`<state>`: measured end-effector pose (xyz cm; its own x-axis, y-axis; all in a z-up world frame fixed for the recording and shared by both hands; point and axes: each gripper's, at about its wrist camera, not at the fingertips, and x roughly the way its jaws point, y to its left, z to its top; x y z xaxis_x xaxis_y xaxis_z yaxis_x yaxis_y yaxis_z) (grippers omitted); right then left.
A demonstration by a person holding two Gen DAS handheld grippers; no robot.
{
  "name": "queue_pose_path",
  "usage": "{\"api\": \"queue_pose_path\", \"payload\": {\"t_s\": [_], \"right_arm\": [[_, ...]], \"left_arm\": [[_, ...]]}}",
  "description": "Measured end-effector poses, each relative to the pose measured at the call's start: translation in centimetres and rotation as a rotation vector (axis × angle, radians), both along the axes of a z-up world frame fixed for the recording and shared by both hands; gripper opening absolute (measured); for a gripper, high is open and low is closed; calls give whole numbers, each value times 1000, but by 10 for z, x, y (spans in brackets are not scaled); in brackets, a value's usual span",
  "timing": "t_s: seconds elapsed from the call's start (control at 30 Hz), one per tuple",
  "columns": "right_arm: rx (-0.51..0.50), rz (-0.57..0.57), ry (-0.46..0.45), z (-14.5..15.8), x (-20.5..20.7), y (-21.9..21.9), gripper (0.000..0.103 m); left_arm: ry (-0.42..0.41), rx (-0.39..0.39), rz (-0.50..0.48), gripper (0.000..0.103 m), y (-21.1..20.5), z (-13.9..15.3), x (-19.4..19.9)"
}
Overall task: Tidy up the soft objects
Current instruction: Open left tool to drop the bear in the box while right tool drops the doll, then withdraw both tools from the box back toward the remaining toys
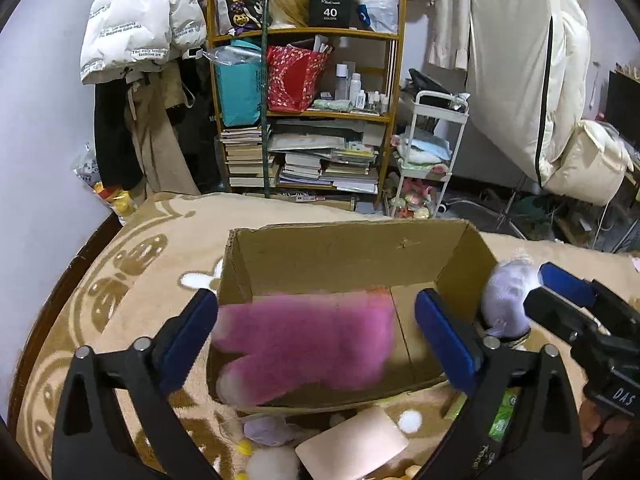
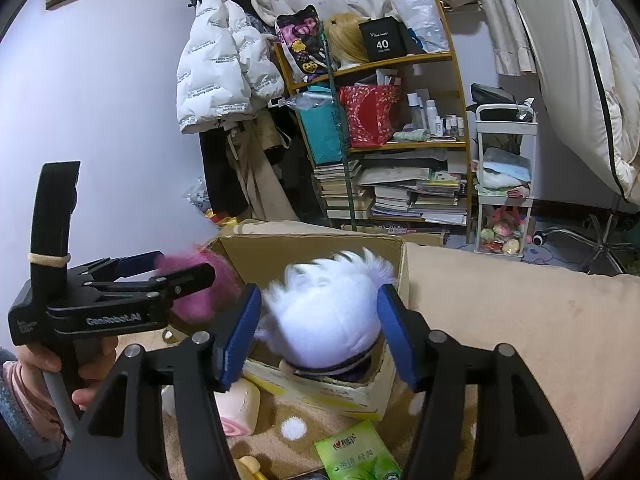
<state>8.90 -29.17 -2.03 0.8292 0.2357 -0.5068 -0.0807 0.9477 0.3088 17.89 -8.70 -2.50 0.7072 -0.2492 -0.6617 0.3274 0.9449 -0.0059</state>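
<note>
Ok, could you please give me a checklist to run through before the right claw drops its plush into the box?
1. Left claw open: ok.
2. Pink plush settled in the cardboard box: cannot tell, it is blurred.
3. Right claw gripping the white-haired plush: ok, a pad on each side.
4. White-haired plush over the opening: not ok, the left view shows it beside the box's right wall.
5. Room in the box: ok, bare floor right of the pink plush.

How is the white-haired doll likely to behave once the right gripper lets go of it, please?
The doll looks plush, so it probably squashes between the right gripper pads. It seems light; it should drop softly into the box. Its round head may roll.
</note>
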Motion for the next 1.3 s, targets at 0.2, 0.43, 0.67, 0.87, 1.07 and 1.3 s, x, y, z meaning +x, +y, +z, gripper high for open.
{"api": "queue_pose_path", "payload": {"t_s": [0.2, 0.43, 0.67, 0.87, 1.07, 1.3], "right_arm": [[-5, 3, -6, 2, 0, 1, 77], [-14, 6, 2, 3, -7, 3, 87], [-35, -10, 30, 3, -25, 5, 99], [-69, -35, 54, 7, -45, 9, 102], [-82, -35, 57, 14, -67, 11, 102], [-112, -37, 119, 16, -79, 18, 102]], "left_arm": [[-14, 45, 25, 100, 3, 6, -5], [27, 78, 69, 100, 17, 6, -15], [66, 99, 116, 100, 35, 10, -38], [109, 161, 128, 100, 44, 5, -62], [145, 171, 132, 100, 50, 5, -87], [178, 170, 153, 100, 58, 5, -99]]}}
